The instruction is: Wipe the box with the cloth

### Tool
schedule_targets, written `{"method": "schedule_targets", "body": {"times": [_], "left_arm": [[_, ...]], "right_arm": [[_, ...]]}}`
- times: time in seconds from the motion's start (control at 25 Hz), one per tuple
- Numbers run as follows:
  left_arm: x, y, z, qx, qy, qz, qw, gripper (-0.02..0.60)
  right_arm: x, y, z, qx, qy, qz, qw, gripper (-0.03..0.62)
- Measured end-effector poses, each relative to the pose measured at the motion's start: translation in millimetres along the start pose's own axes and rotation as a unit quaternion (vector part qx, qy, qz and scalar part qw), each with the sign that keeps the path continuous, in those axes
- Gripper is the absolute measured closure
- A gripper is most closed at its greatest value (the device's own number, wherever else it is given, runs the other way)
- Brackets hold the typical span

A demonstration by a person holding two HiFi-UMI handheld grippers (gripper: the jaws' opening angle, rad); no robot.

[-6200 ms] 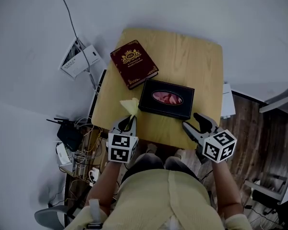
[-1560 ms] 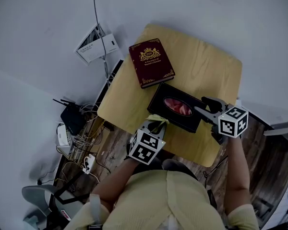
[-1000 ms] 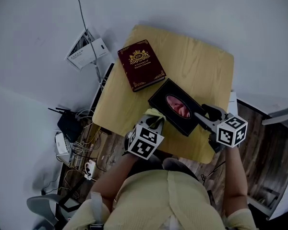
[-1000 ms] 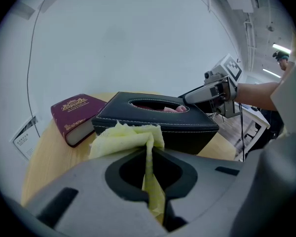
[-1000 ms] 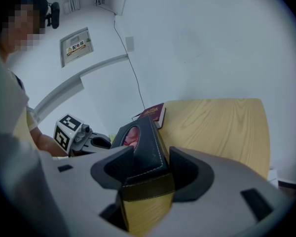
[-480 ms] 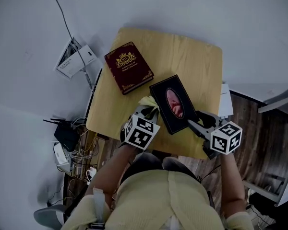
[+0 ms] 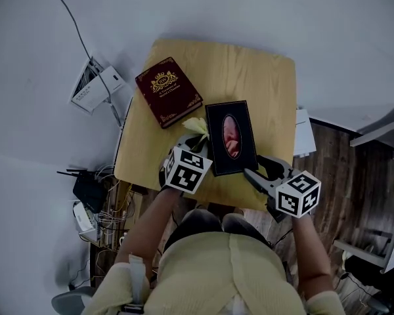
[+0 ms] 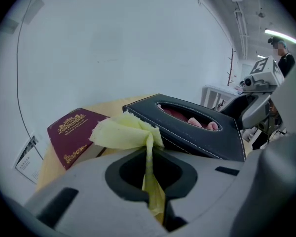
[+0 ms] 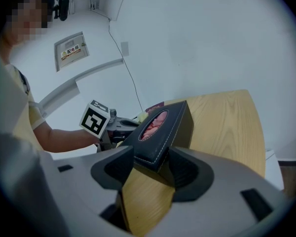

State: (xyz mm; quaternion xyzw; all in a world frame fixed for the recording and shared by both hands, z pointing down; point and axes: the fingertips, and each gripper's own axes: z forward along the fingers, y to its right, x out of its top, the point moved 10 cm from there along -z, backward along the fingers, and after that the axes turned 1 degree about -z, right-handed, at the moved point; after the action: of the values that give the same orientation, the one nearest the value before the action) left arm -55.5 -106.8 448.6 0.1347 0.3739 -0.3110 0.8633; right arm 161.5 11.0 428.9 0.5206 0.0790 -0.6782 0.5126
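A dark red book [image 7: 169, 92] lies on the desk [image 7: 269, 84]. Its cover has a gold crest with lines of gold lettering beneath, too small to read in any view. In the right gripper view, a small white sign [image 9: 71, 51] on the wall has dark characters that seem to read "配电箱". A white packet [image 7: 92, 87] beside the desk shows rows of dark print, illegible. The cubes on the left gripper [image 7: 195, 140] and right gripper [image 7: 255, 167] show black-and-white square code markers.
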Motion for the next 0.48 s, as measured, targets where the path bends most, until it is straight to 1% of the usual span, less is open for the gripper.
{"method": "schedule_targets", "body": {"times": [0.48], "left_arm": [[0.3,-24.5,-4.8,0.019,0.014,-0.010,0.9997,0.552]], "right_arm": [[-5.6,-30.5,17.0,0.031,0.004,0.009,0.999,0.359]]}}
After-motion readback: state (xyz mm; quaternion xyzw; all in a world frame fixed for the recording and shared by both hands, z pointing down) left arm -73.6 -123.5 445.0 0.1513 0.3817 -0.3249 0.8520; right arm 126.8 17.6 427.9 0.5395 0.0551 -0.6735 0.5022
